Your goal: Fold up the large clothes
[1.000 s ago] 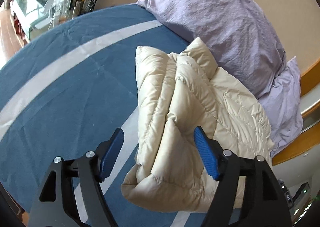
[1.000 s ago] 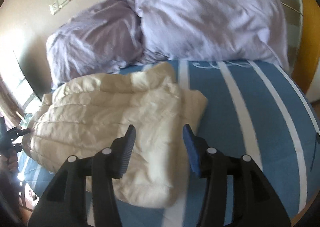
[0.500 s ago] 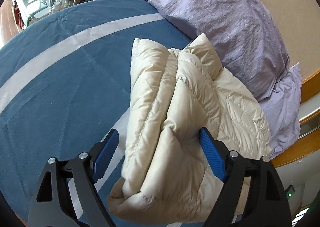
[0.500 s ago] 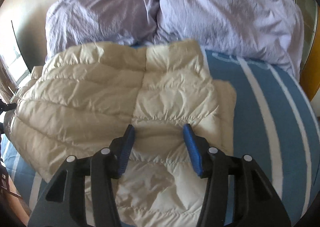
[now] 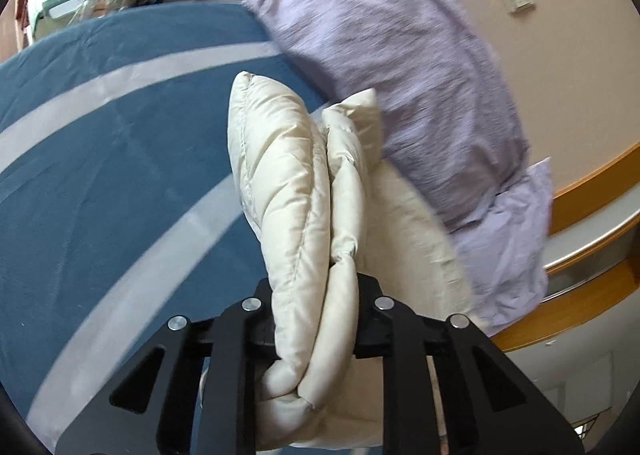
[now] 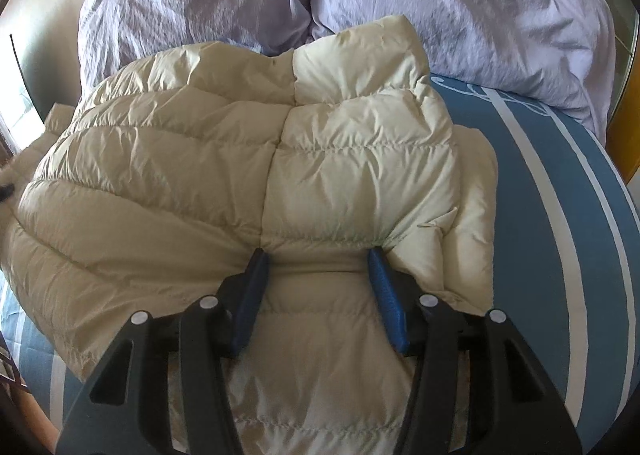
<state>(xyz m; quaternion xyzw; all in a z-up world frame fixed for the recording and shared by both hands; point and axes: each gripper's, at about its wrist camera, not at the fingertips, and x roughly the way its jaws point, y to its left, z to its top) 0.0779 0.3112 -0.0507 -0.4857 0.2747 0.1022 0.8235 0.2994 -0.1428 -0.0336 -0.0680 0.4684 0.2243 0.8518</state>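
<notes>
My left gripper [image 5: 316, 319] has just been closing, and now it squeezes the thick folded edge of the cream puffy jacket [image 5: 296, 191] between its jaws. The jacket lies on the blue striped bed cover [image 5: 100, 159], right up against the purple pillows [image 5: 400, 55]. My right gripper [image 6: 316, 295] is half open. Its blue fingertips [image 6: 256, 275] press down into the top of the jacket, but they are not pinching it. I think this is the step where I fold the jacket over once more. To do it well, I should hold all the layers tight on the left so none slip out. The jacket is slippery and full of air, so it may puff back open. I should lift slowly, keep the right side pressed flat, and lay the edge down straight.
</notes>
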